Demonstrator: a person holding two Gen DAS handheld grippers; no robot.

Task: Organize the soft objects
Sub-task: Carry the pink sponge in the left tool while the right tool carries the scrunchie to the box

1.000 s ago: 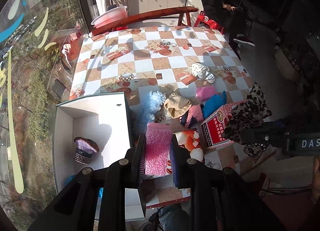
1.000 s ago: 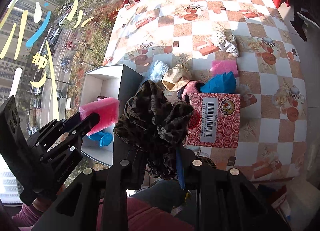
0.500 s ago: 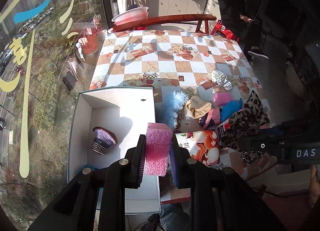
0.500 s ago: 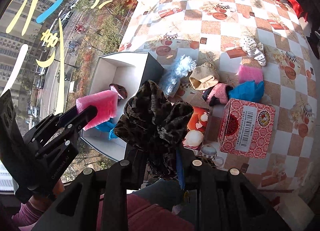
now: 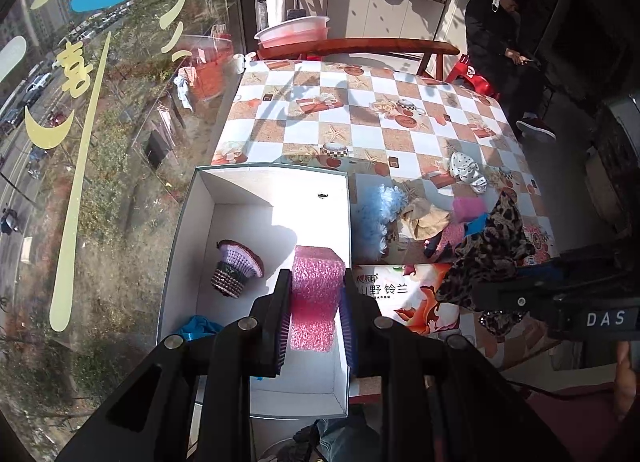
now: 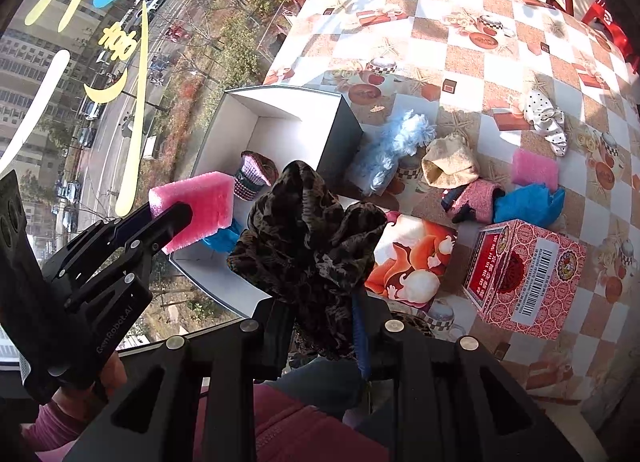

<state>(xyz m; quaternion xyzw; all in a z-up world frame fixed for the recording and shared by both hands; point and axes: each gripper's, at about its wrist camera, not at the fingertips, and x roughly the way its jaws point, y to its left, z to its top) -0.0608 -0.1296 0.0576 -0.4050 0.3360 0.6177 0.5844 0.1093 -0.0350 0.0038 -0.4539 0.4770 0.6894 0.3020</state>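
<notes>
While both grippers hung over the table, the left gripper (image 5: 314, 312) was clamped on a pink foam sponge block (image 5: 316, 294), held above the white open cardboard box (image 5: 256, 189). Beside the box, the right gripper (image 6: 320, 326) pinched a crumpled leopard-print fabric scrunchie (image 6: 308, 238). Both looked feather-light and squashy; a mid-body pinch should hold. Only the right wrist view showed the sponge's broad side (image 6: 196, 205); only the left showed the box's near wall.

I see sun on my table (image 5: 304, 129) with its checked cloth, a big window (image 5: 100, 109) over a street, and a wooden chair (image 5: 360, 46) behind.
</notes>
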